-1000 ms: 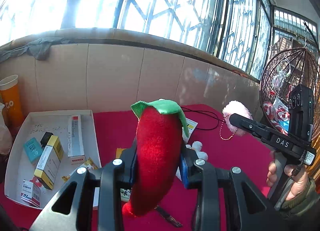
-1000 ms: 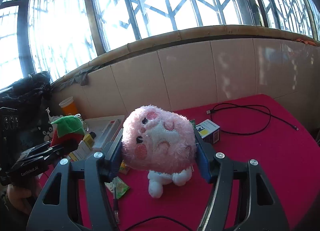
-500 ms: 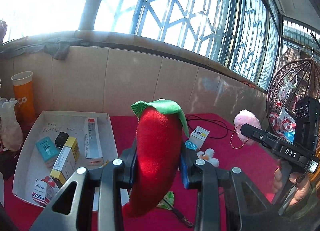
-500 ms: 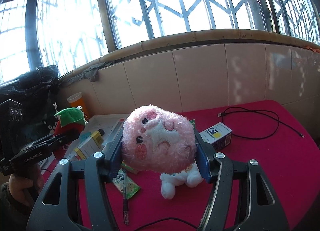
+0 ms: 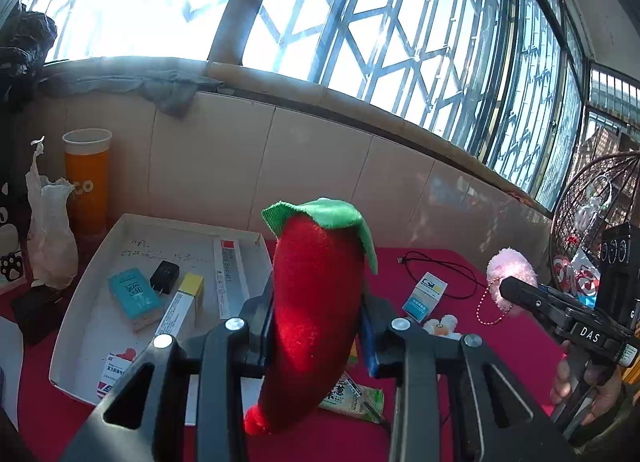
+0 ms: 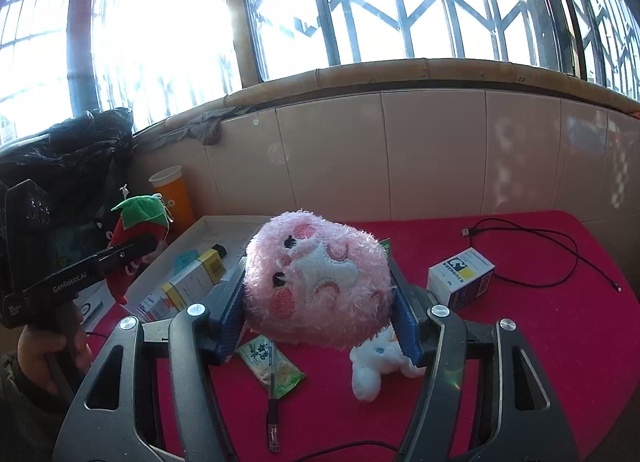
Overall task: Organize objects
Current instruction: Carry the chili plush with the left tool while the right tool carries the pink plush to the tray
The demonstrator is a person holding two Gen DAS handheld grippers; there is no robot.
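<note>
My left gripper [image 5: 316,326] is shut on a red plush chili [image 5: 316,310] with a green cap, held upright above the red table. The same chili [image 6: 134,230] shows at the left of the right wrist view. My right gripper [image 6: 320,306] is shut on a round pink plush pig [image 6: 316,282], which also appears at the right of the left wrist view as a pink plush pig [image 5: 514,268] with a bead chain. A white tray [image 5: 100,238] holds several medicine boxes and a black charger.
On the red cloth lie a small white plush toy [image 6: 376,366], a green snack packet [image 6: 272,360] with a pen [image 6: 272,402], a blue-white box [image 6: 460,276] and a black cable [image 6: 540,246]. An orange cup [image 5: 86,178] stands by the tiled wall. A wicker cage [image 5: 592,214] hangs at the right.
Both grippers have shifted sideways across the table with their toys still held. The white tray and orange cup now sit further into the left wrist view.
</note>
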